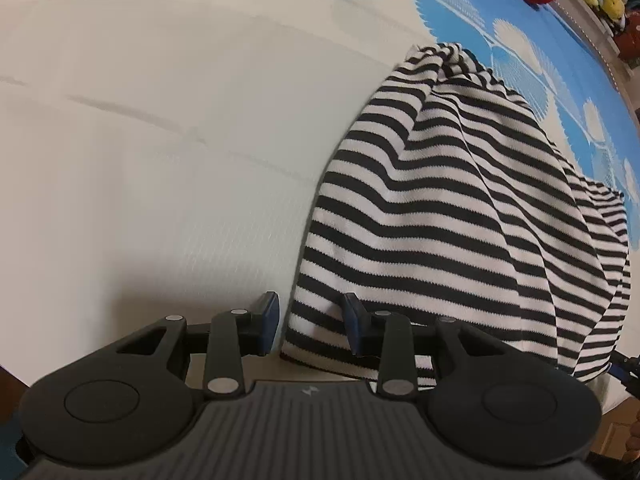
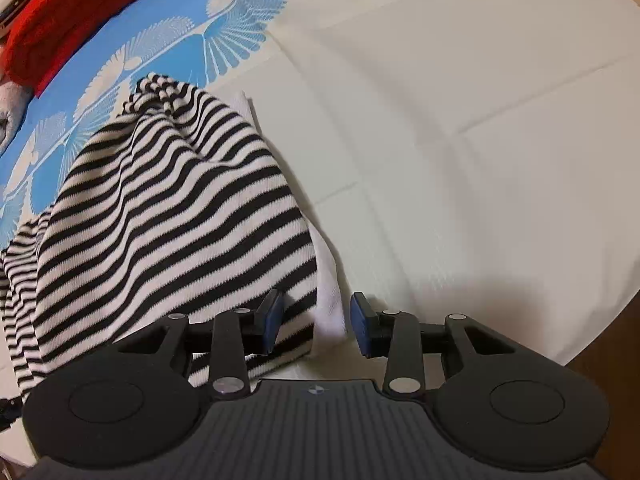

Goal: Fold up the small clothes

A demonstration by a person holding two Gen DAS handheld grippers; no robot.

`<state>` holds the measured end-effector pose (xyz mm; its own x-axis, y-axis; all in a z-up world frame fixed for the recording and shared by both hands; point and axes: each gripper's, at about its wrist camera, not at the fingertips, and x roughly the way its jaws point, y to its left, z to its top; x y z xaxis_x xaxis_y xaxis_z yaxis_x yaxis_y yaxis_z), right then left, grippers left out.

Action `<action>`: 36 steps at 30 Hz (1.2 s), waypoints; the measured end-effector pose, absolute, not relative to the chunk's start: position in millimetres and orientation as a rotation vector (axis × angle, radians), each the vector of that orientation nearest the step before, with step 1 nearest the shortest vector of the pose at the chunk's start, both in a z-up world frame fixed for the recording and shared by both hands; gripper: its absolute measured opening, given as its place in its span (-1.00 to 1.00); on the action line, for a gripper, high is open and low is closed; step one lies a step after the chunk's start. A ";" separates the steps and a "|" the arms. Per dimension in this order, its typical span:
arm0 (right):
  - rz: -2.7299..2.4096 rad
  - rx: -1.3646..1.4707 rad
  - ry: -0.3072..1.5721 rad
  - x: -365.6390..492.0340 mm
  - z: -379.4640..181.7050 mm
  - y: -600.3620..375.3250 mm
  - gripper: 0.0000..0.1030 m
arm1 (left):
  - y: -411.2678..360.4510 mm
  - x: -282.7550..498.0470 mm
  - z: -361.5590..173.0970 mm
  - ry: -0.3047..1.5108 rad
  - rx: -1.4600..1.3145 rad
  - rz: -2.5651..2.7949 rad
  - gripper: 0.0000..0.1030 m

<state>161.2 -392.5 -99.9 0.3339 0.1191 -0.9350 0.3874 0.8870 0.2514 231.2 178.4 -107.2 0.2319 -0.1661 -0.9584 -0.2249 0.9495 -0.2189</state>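
Black-and-white stripes mark the shirt (image 1: 440,208), which lies rumpled on the bed with its near hem at your tools. Your left gripper (image 1: 308,324) and right gripper (image 2: 316,322) both stand wide, holding nothing, each straddling a near corner, probably so you can pinch both and lift evenly. Beneath is a cream bedsheet (image 2: 460,160) with blue fans; a red knit (image 2: 72,8) lies at its far side.

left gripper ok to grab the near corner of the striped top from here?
Probably yes. The left gripper is open, and the near corner of the striped top already sits between its fingers, with nothing lying across it. Closing should catch it.
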 end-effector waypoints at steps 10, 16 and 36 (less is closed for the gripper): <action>-0.105 0.432 1.239 164.4 -104.0 -389.4 -0.76 | 158.8 237.6 -98.2 1.276 -0.192 0.024 -0.97; -0.125 0.452 1.107 157.1 -81.7 -396.3 -0.94 | 173.5 231.8 -86.3 1.226 -0.169 0.108 -0.99; -0.060 0.283 0.973 164.1 -65.8 -368.7 -0.52 | 92.0 240.6 -78.4 1.134 -0.001 -0.087 -0.70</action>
<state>164.1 -368.7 -65.8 0.5645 0.0758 -0.8219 0.1764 0.9617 0.2098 240.6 92.0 -78.4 0.4204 -0.0696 -0.9047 0.0688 0.9966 -0.0446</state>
